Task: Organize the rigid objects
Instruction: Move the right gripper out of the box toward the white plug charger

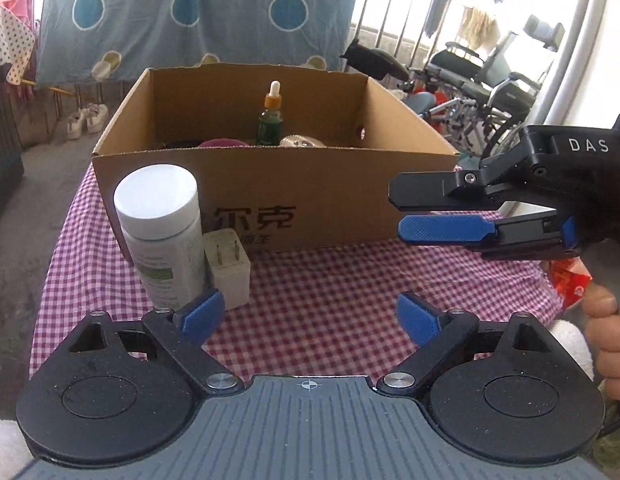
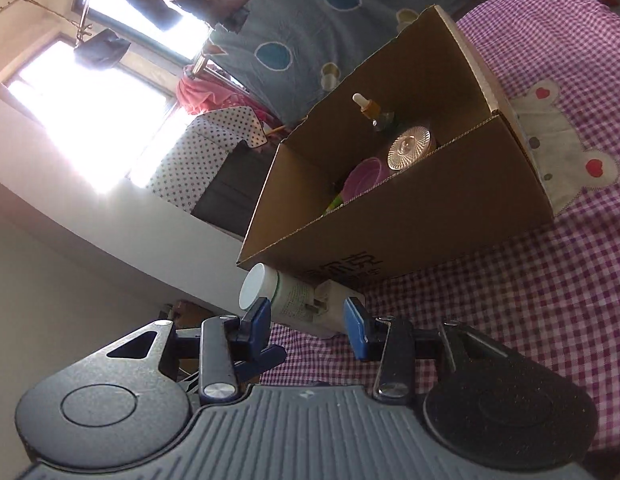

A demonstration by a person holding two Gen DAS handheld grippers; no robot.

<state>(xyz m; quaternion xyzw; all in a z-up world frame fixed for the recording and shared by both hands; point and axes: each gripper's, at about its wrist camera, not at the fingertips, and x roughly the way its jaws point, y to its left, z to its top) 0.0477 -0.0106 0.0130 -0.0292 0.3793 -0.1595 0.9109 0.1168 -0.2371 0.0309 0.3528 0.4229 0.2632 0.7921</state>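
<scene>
A white-capped bottle (image 1: 162,232) and a white plug adapter (image 1: 228,264) stand side by side on the checked cloth, against the front wall of the open cardboard box (image 1: 329,196). Inside the box are a green dropper bottle (image 1: 270,120), a purple round item (image 2: 365,178) and a ribbed gold lid (image 2: 407,148). My left gripper (image 1: 310,316) is open and empty, its left fingertip close beside the bottle. My right gripper (image 1: 395,213) hovers at the right in front of the box, jaws a little apart and empty. In the right wrist view the bottle (image 2: 286,300) lies beyond the right gripper (image 2: 306,324).
The pink checked cloth (image 1: 329,288) covers a small table, with its left edge near the bottle. A red packet (image 1: 569,284) and a person's hand (image 1: 605,344) are at the right. Wheelchairs (image 1: 489,80) and shoes (image 1: 88,118) are on the floor beyond.
</scene>
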